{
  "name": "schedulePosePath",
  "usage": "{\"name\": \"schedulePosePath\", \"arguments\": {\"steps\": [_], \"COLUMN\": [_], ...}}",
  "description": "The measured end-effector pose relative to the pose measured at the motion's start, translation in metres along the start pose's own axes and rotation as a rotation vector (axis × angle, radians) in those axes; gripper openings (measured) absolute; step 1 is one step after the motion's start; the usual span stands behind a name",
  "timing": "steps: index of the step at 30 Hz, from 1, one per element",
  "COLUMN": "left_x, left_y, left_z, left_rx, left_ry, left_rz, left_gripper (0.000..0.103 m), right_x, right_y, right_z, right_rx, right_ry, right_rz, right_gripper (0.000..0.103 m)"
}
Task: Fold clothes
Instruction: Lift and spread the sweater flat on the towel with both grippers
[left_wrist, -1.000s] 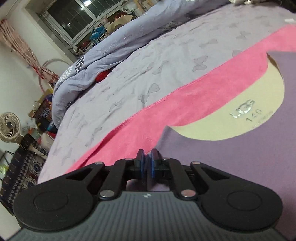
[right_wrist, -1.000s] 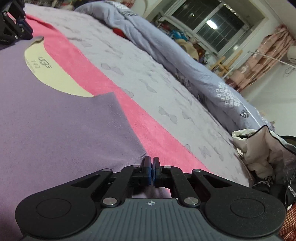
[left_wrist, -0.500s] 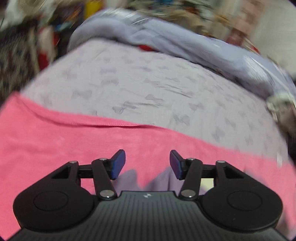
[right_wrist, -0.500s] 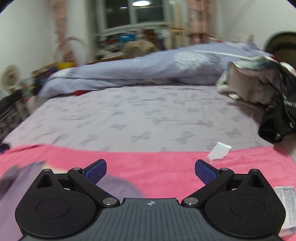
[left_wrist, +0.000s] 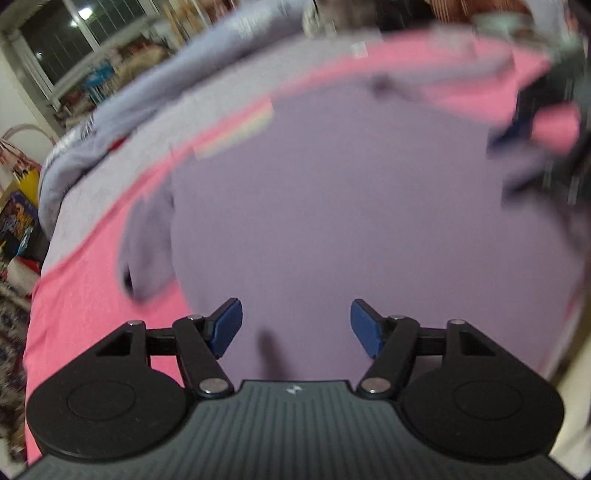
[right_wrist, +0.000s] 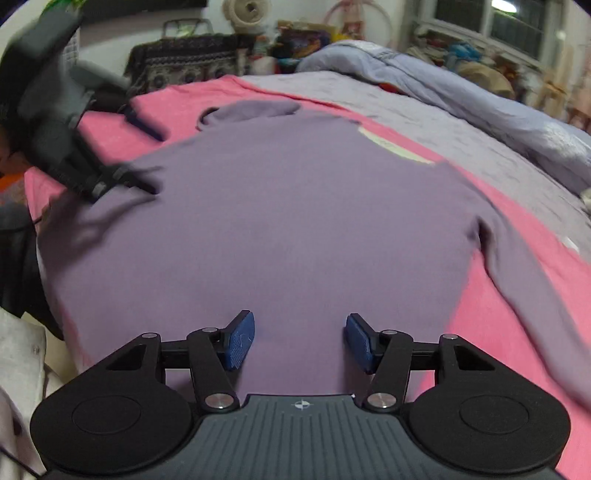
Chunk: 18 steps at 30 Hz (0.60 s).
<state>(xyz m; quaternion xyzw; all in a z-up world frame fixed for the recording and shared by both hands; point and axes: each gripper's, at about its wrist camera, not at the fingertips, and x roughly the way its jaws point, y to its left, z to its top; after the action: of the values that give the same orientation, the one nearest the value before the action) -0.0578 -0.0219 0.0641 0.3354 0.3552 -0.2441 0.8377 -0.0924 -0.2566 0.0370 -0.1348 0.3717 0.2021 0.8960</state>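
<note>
The purple sweater (right_wrist: 295, 221) lies flat on the pink towel (right_wrist: 498, 295) on the bed, filling the frame's middle, and both the left hand-held gripper (left_wrist: 295, 328), jaws opening, and the right hand-held gripper (right_wrist: 300, 341), jaws closing, hover empty above its lower part, so I judge the next move calls for pinching an edge to fold.

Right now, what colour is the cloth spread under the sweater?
Bright pink, beneath the plain purple long-sleeved sweater; clearest in the right wrist view.

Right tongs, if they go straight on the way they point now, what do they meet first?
Most likely the purple sweater spread flat on the pink sheet. The right tongs, closing on nothing, point down at its body.
</note>
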Motion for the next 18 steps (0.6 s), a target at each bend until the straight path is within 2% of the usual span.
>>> {"name": "schedulePosePath", "arguments": {"steps": [3,10,13,14,15,18], "left_x": [-0.018,-0.046,-0.064,-0.070,-0.075,-0.088], "left_y": [0.000,0.002,0.011,0.017,0.024,0.044], "left_z": [-0.023,-0.064,-0.068,-0.066,-0.061,-0.034], "left_rx": [-0.030,-0.050,-0.083,-0.096,-0.113,-0.176], "left_ry": [0.008,0.059,0.055,0.037,0.011,-0.068], "left_rz": [0.052,0.099,0.139,0.159,0.176,0.178], "left_gripper": [0.071,0.075,0.076,0.076,0.076,0.076], "right_x": [-0.015,-0.032,-0.048,-0.056,-0.062,-0.072], "right_y": [0.001,0.005,-0.005,-0.010,-0.017,-0.052], "right_z": [-0.017,-0.039,-0.039,-0.040,-0.041,-0.042], "right_rx": [0.020,0.076,0.129,0.143,0.161,0.267], "right_ry": [0.002,0.048,0.004,-0.019,-0.045,-0.116], "right_rz": [-0.042,-0.074,-0.088,-0.103,-0.133,-0.289], "right_gripper": [0.056,0.057,0.059,0.065,0.072,0.075]}}
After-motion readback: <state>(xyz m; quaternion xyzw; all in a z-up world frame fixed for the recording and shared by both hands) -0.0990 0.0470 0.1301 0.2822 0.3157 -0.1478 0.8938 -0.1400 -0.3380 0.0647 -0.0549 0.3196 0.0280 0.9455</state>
